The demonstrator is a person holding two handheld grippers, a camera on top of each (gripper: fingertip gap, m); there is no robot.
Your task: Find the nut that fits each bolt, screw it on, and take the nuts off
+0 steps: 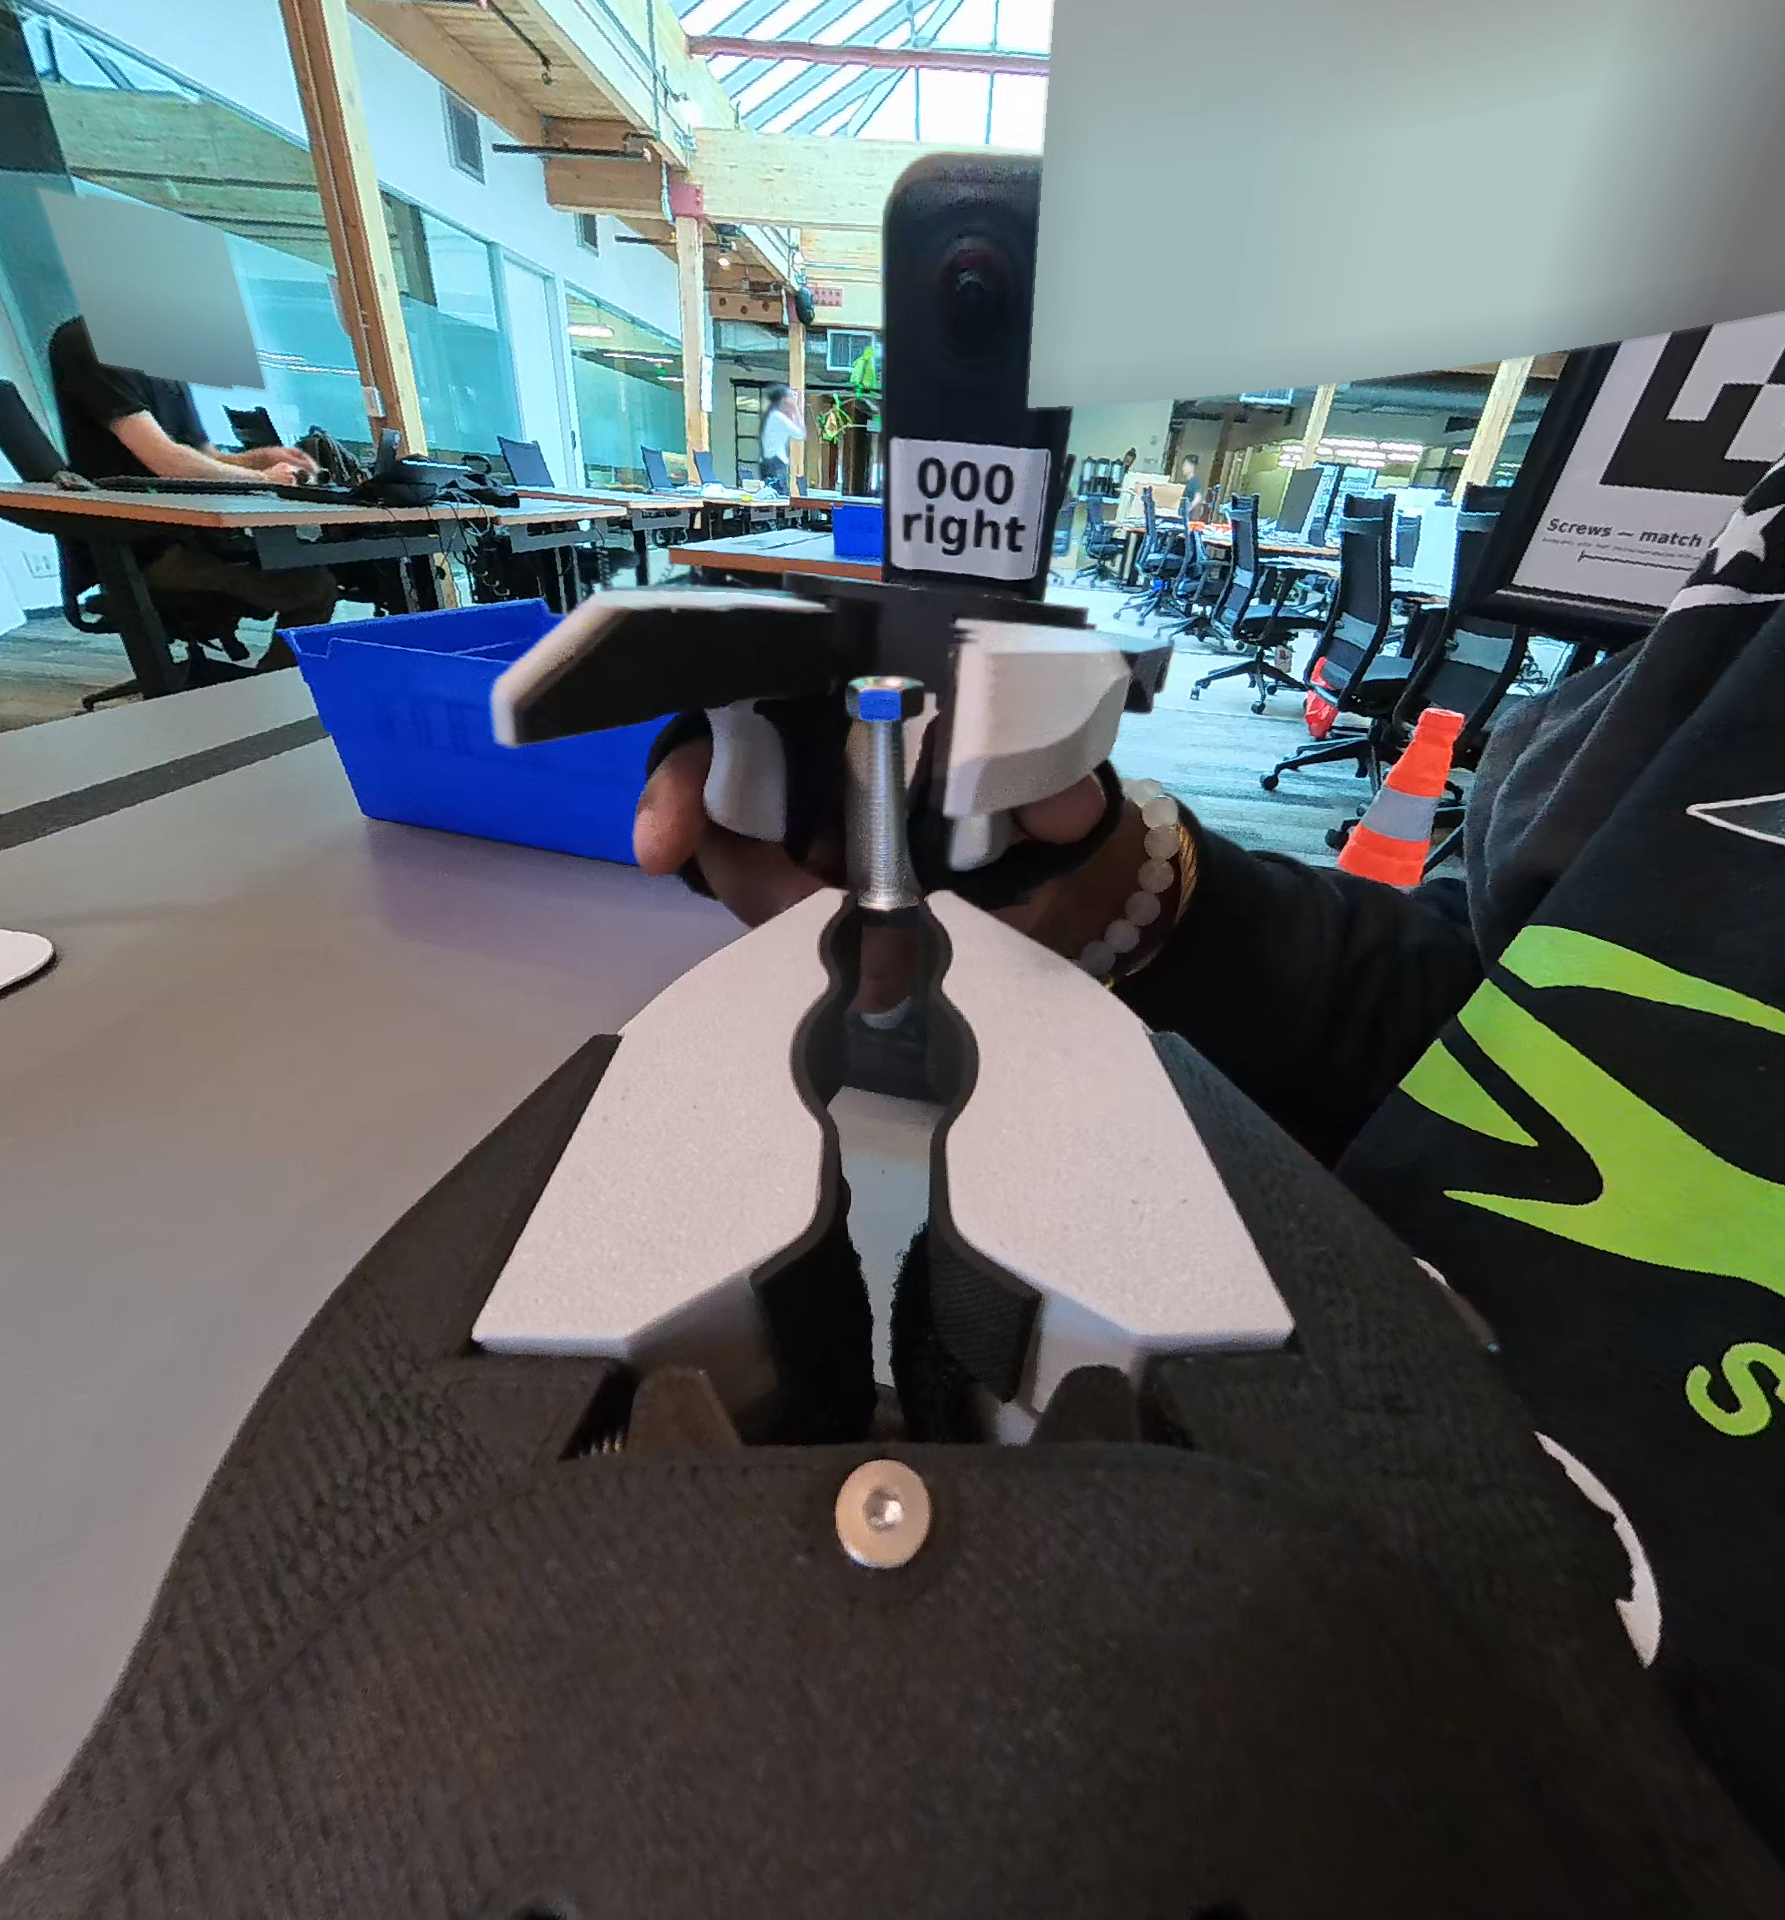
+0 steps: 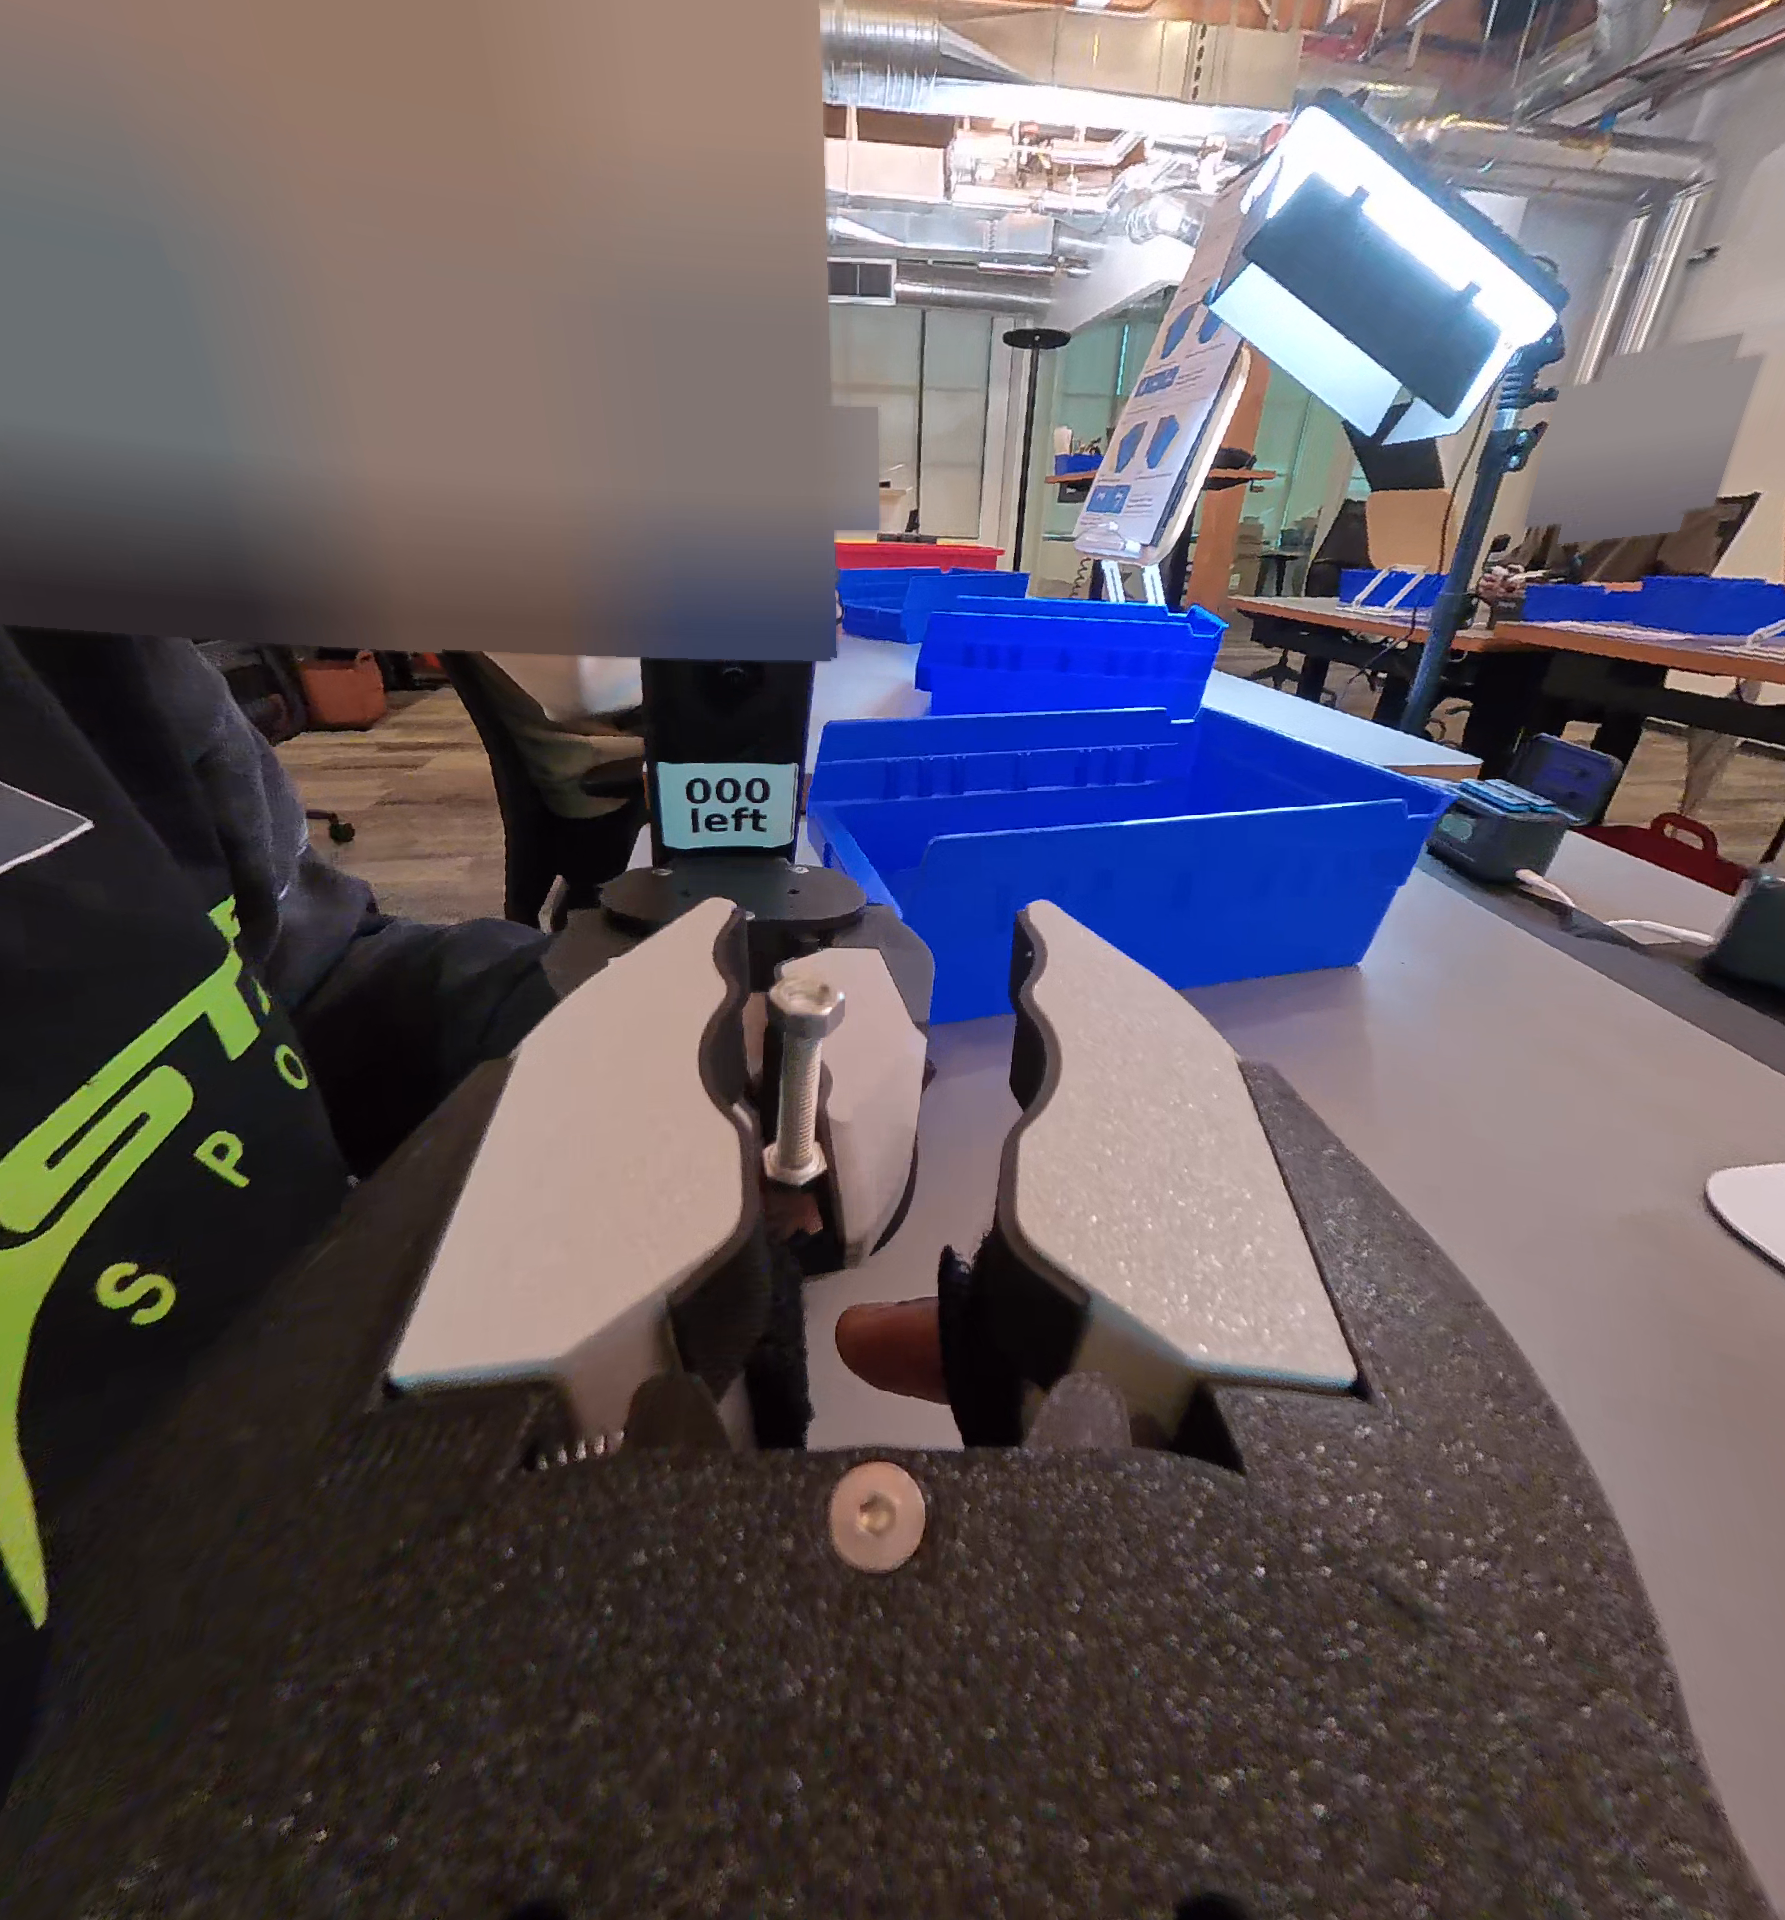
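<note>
Your left tool (image 1: pixel 880 914) fills the near part of its own view, its two white fingers (image 1: pixel 706 1122) drawn together at the tips and clamped on the lower end of a silver bolt (image 1: pixel 886 805). That bolt stands upright out of the fingertips, with a hex piece at its top and another just above the grip; which of them is the nut and which the bolt's head you cannot tell from these views. Below it lies the grey desk (image 1: pixel 192 1039), the largest thing in sight, stretching away to the left. On the desk, beyond the tools, sits a blue bin (image 1: pixel 431 717), with more blue bins lined up farther back in the right wrist view. Your right tool (image 2: pixel 872 1023) has its fingers (image 2: pixel 1158 1164) spread well apart, holding nothing. From the right wrist view the bolt (image 2: pixel 800 1081) shows just inside the left-hand finger, in the gap between the two, upright and gripped from below by the other tool. In the left wrist view your right tool (image 1: pixel 961 717) faces the camera from behind the bolt, with a gloved hand (image 1: pixel 753 831) wrapped round its handle. An orange cone (image 1: pixel 1413 790) stands on the floor to the right.
</note>
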